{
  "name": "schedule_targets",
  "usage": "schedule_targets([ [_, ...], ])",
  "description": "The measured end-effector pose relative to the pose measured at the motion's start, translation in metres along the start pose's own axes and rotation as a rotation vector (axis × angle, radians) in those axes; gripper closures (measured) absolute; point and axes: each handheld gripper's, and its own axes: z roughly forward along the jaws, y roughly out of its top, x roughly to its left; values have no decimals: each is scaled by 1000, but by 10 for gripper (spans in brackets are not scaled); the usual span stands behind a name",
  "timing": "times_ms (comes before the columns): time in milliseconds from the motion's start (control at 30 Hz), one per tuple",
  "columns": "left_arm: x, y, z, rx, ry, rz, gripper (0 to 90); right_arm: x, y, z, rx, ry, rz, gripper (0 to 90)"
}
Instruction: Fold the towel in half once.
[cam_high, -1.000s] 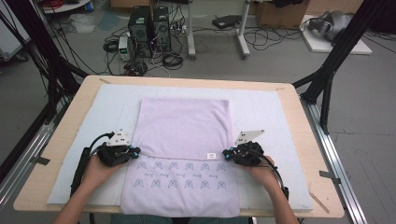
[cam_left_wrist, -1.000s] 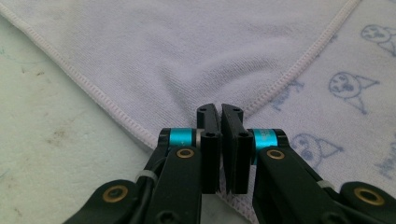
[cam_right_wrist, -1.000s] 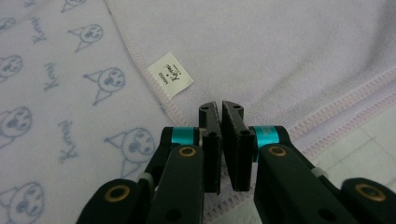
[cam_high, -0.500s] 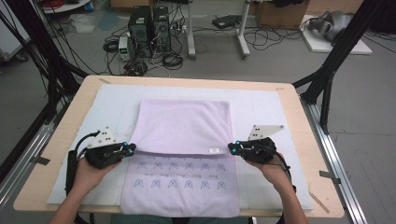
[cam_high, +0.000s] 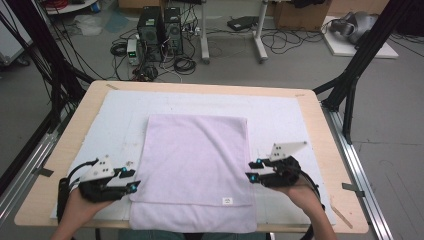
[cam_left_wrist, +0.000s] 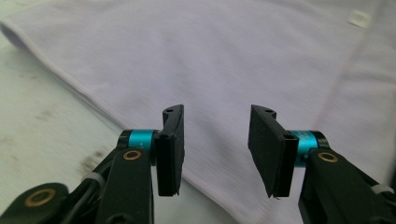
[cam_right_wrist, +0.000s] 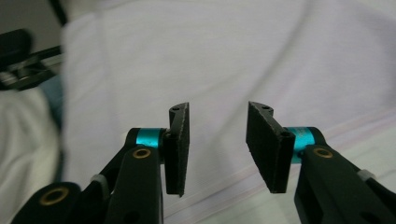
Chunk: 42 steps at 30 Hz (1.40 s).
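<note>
A: Where is the lilac towel (cam_high: 196, 170) found?
B: Folded on the white mat (cam_high: 120, 115), between the left gripper (cam_high: 131, 181) and right gripper (cam_high: 251, 171).
A: Is anything gripped?
B: Nothing; both jaws have just been opened.

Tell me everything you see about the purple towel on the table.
The towel is pale lilac, soft woven cloth with a stitched hem. It lies flat on a white mat, folded once, the upper layer ending just short of the near edge. A small white label sits near its front right corner. Its near edge reaches the table front. The left gripper and right gripper flank it, jaws open, holding nothing.
</note>
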Motion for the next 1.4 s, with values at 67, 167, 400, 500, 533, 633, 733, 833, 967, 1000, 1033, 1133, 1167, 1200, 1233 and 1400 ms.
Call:
schedule_targets([
  [67, 21, 8, 14, -7, 45, -56, 531, -20, 7, 10, 15, -69, 25, 526],
  [167, 49, 20, 36, -17, 125, -95, 504, -52, 16, 25, 37, -153, 75, 484],
  [400, 108, 39, 93, 41, 221, -224, 505, -115, 36, 64, 115, -292, 140, 377],
  [500, 123, 46, 108, 25, 261, -280, 475, -131, 38, 80, 125, -335, 147, 380],
  [533, 126, 47, 113, 33, 284, -297, 459, -135, 36, 84, 116, -348, 166, 376],
  [633, 133, 48, 128, 28, 285, -391, 432, -148, 23, 97, 144, -350, 271, 378],
  [733, 132, 52, 140, 76, 314, -375, 520, -152, 23, 98, 71, -349, 335, 619],
  [833, 135, 57, 142, 70, 300, -406, 854, -148, 28, 103, 63, -366, 320, 850],
  [967, 141, 76, 132, 35, 320, -364, 872, -146, 47, 98, 88, -440, 260, 866],
  [1000, 142, 83, 129, 21, 325, -356, 873, -146, 53, 94, 73, -449, 250, 867],
  [1033, 143, 92, 126, 12, 336, -333, 874, -146, 59, 88, 57, -464, 237, 868],
  [1133, 145, 120, 114, -50, 377, -276, 875, -146, 80, 75, 43, -501, 189, 868],
  [1167, 147, 129, 109, -70, 383, -263, 875, -146, 87, 70, 34, -517, 174, 868],
  [1200, 147, 139, 105, -85, 389, -241, 874, -147, 94, 65, 25, -529, 172, 868],
  [1233, 147, 148, 102, -104, 393, -220, 873, -149, 101, 59, 8, -554, 165, 868],
  [1400, 147, 148, 108, -50, 417, -214, 588, -162, 108, 46, -28, -586, 234, 571],
])
